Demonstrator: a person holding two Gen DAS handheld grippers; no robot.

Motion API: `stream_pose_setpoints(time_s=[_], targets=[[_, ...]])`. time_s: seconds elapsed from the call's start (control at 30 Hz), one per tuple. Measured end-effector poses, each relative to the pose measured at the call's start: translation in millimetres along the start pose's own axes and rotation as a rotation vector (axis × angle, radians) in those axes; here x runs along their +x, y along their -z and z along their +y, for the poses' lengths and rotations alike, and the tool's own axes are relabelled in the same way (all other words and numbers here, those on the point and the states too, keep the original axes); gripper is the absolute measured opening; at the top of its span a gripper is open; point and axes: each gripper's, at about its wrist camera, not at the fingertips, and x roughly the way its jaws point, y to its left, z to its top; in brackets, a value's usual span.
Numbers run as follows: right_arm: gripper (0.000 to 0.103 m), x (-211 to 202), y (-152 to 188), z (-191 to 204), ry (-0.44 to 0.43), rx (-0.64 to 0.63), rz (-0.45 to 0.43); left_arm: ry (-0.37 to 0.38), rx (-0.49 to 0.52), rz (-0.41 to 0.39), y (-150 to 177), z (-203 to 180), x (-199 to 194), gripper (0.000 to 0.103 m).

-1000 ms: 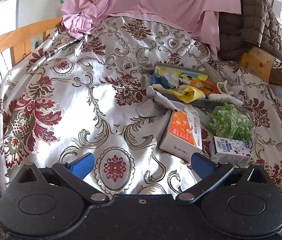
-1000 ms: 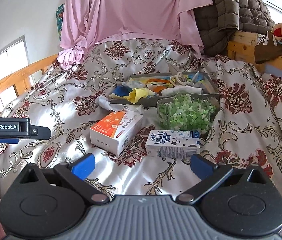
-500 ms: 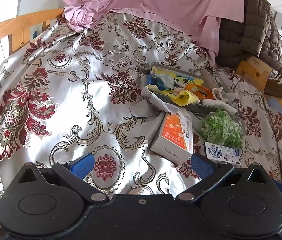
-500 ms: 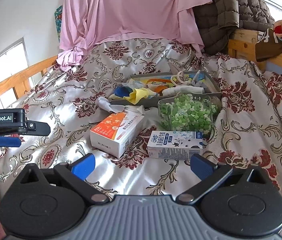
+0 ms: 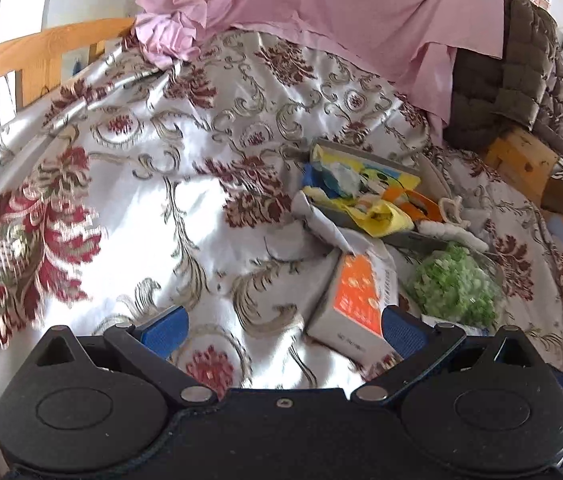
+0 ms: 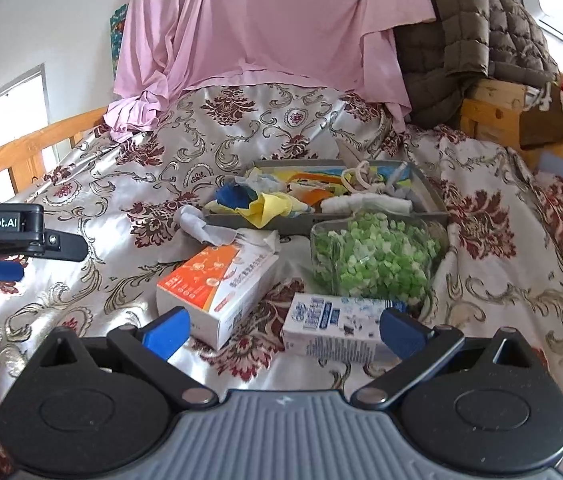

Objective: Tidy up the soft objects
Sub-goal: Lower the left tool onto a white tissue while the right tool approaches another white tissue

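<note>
Both tools hovering over the bed, jaws apart, empty.
Left tool (image 5: 283, 326) & right tool (image 6: 283, 328) sitting near the grey tray of soft cloths (image 6: 429, 196).

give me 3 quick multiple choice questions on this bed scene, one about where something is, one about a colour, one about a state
1. Where is the milk carton relative to the clear container of green bits?
A. inside the grey tray
B. in front of it, nearer the camera
C. on the pink sheet

2. What colour is the top face of the tissue box?
A. orange
B. purple
C. black

3. How are the two grippers?
A. both open, holding nothing
B. both shut on cloth
C. right shut on the carton

Answers:
1 B, the carton lies on the bedspread between the container and the right gripper.
2 A, its upper panel is orange with white sides.
3 A, the blue pads of the right gripper and of the left gripper stand wide apart with nothing between them.
</note>
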Motion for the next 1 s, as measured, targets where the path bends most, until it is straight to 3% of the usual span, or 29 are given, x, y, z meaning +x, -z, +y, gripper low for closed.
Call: stream_pose_setpoints(time_s=[0.13, 0.37, 0.67, 0.87, 1.0], targets=[[0.103, 13, -2, 3, -0.005, -0.02, 0.002, -0.016, 0.006, -0.023, -8, 3, 12, 0.102], [0.103, 27, -1, 7, -0.007, -0.048, 0.006, 0.003, -0.072, -0.028, -22, 13, 37, 0.102], [0.103, 42, -2, 6, 0.027, -0.042, 0.01, -0.037, 0.045, -0.141, -33, -2, 70, 0.102], [0.103, 61, -9, 5, 0.066, -0.081, -0.012, 0.009, -0.003, -0.168, -40, 4, 89, 0.102], [0.103, 73, -9, 7, 0.102, -0.115, -0.02, -0.005, -0.008, -0.172, -40, 14, 107, 0.102]])
